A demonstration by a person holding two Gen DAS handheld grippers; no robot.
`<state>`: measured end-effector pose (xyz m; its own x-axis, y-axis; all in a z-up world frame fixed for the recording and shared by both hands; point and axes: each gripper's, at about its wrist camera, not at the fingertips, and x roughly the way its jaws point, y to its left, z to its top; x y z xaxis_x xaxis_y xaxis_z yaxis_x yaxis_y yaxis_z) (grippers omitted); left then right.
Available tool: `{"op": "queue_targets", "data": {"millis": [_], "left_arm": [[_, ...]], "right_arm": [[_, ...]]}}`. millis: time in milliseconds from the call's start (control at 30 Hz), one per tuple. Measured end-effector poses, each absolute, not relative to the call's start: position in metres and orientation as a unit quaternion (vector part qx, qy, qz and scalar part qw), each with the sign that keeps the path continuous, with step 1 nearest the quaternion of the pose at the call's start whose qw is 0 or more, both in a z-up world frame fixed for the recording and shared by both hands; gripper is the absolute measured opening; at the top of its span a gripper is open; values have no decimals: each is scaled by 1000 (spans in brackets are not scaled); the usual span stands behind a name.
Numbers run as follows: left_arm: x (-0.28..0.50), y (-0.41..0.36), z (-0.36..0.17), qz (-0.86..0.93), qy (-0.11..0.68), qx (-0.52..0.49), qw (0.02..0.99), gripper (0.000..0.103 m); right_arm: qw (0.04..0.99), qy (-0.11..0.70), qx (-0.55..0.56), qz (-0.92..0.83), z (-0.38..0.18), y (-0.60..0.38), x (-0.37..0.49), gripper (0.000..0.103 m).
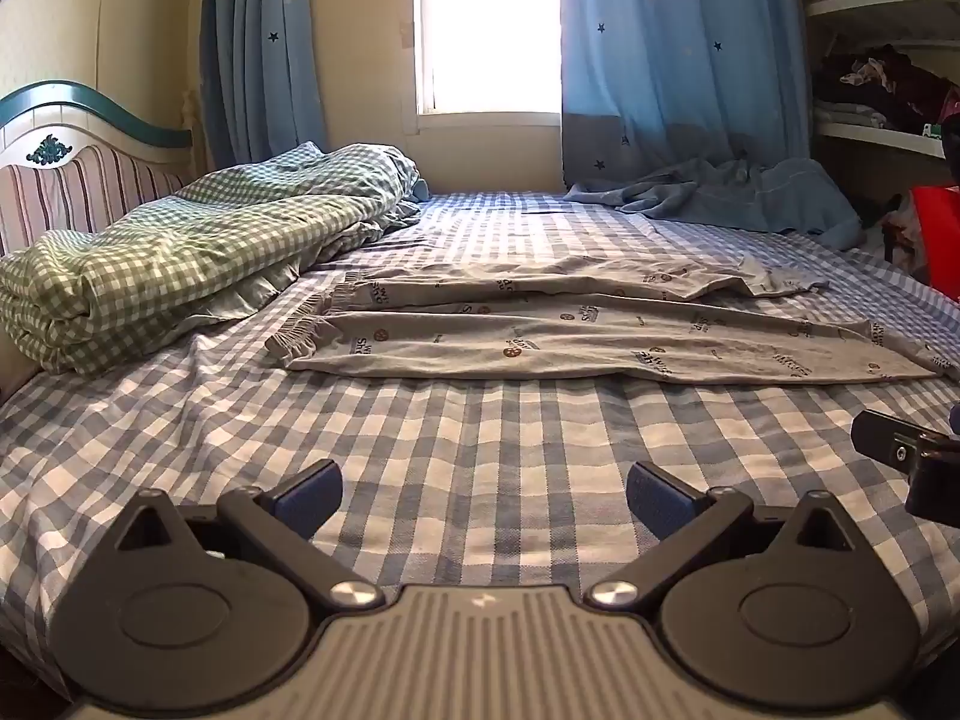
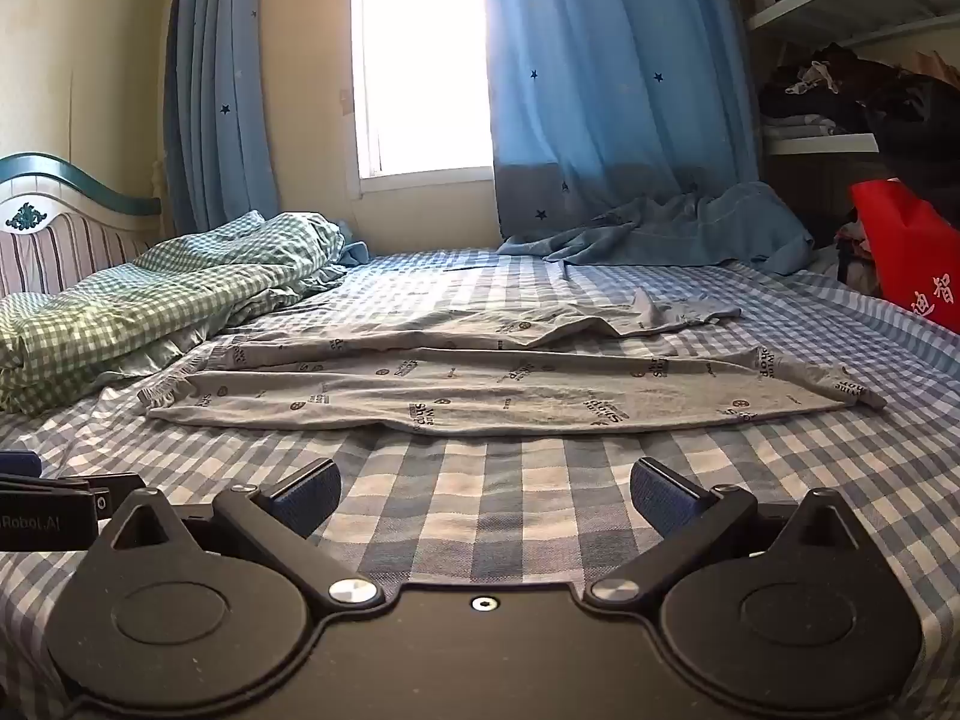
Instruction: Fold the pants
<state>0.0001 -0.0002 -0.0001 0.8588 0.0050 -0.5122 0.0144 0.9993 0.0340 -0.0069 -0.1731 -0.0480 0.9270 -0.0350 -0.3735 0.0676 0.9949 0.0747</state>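
Observation:
Grey printed pants [image 1: 570,330] lie flat across the blue checked bed, waistband at the left, legs running to the right; they also show in the right wrist view [image 2: 480,390]. My left gripper [image 1: 483,495] is open and empty, low over the sheet in front of the pants. My right gripper [image 2: 485,495] is open and empty, also short of the pants' near edge. The right gripper's body shows at the right edge of the left wrist view [image 1: 912,456], and the left gripper's body at the left edge of the right wrist view [image 2: 54,504].
A folded green checked quilt [image 1: 180,252] lies at the left by the headboard [image 1: 72,162]. A blue cloth [image 1: 738,192] lies at the far right under the curtain. A red bag [image 2: 912,252] and shelves [image 2: 840,138] stand right of the bed.

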Motion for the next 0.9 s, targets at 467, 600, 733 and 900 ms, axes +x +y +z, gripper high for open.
{"op": "queue_targets", "data": {"millis": [467, 600, 733, 900], "left_arm": [[0, 2, 0, 0, 265, 23, 964, 103], [-1, 2, 0, 1, 266, 27, 964, 103], [-1, 1, 0, 1, 267, 27, 963, 103], [1, 2, 0, 2, 269, 28, 963, 103]], "right_arm": [[980, 192, 45, -28, -48, -172, -7, 103], [980, 194, 46, -26, -49, -174, -6, 103], [979, 196, 46, -27, -49, -172, -7, 102], [978, 202, 43, -29, -58, -176, -3, 103]]}}
